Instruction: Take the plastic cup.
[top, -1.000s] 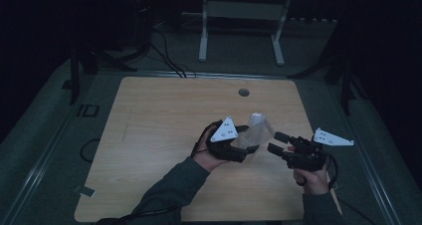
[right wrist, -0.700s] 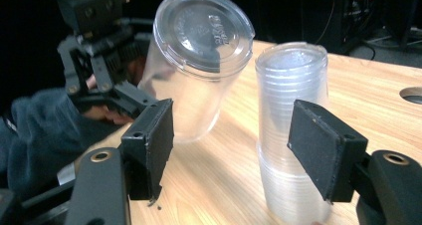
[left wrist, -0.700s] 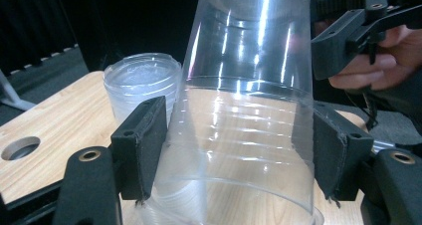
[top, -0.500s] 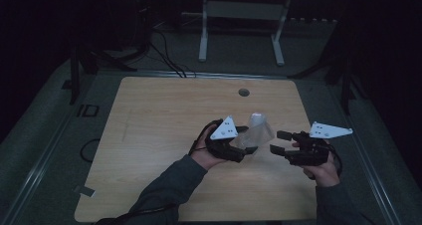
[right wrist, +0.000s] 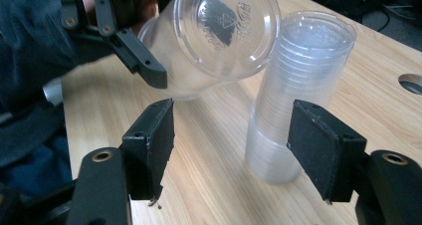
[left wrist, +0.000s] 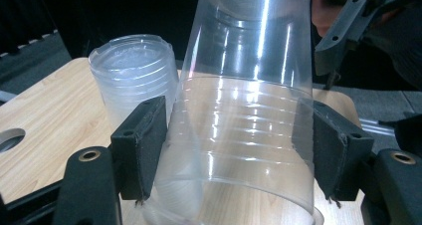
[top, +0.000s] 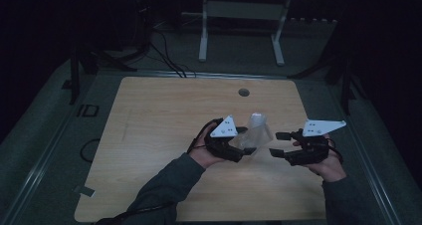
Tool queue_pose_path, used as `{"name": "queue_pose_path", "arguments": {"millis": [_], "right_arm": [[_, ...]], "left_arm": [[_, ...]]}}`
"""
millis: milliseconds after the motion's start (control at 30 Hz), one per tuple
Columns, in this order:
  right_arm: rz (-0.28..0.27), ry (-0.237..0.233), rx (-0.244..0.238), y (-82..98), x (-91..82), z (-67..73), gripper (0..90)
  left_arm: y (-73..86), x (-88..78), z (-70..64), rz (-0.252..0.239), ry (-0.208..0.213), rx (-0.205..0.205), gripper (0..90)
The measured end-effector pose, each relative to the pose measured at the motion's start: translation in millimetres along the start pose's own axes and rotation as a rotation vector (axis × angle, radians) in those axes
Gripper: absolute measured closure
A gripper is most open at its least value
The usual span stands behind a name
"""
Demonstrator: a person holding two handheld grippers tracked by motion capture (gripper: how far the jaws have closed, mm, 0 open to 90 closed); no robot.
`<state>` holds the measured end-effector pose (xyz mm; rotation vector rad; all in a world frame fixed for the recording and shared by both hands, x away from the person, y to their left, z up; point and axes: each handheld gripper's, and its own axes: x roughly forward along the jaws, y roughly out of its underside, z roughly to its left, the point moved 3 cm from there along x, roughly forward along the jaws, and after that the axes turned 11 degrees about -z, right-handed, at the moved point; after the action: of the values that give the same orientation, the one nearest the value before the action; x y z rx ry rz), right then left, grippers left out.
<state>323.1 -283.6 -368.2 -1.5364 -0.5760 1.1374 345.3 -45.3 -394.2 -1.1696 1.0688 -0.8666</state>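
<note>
Dim-room wooden worktop [top: 149, 135]: left tool [left wrist: 234, 150] pinches a light, thin-walled, crushable clear cup [left wrist: 249, 110] mid-wall; right tool [right wrist: 229, 150] gapes empty beside the cup stack [right wrist: 293, 95].

Worktop [top: 149, 135]: pale wood-grain top with rounded corners, standing in a dim room.
Cable hole [top: 243, 92]: a small round opening near the worktop's far edge (it also showed at the edge of the left gripper view [left wrist: 10, 138] and the right gripper view [right wrist: 410, 83]).
White frame [top: 243, 16]: a metal stand on two legs stood on the floor beyond the worktop.
Cables [top: 166, 58]: dark leads ran across the floor past the far left corner.
Floor [top: 45, 110]: grey, darker toward the room's edges.
Tape scrap [top: 82, 190]: a small pale piece lay on the floor just off the near left corner.
</note>
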Motion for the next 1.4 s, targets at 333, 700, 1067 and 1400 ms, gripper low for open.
{"name": "queue_pose_path", "arguments": {"millis": [333,700,1067,1400], "right_arm": [[0.129,-0.011,-0.099,-6.6,-1.1,-0.8,34.3],[0.254,-0.034,-0.183,-13.3,-0.3,0.8,34.3],[0.359,-0.057,-0.24,-18.2,2.7,1.6,34.3],[0.445,-0.083,-0.295,-23.1,12.8,8.0,34.1]], "left_arm": [[0.7,1.6,0.7,0.048,0.038,0.012,31.1],[-0.3,6.5,-1.0,0.108,0.086,0.036,31.1],[1.4,10.4,-2.3,0.168,0.116,0.056,31.1],[2.1,15.9,-5.6,0.209,0.13,0.081,31.0]]}}
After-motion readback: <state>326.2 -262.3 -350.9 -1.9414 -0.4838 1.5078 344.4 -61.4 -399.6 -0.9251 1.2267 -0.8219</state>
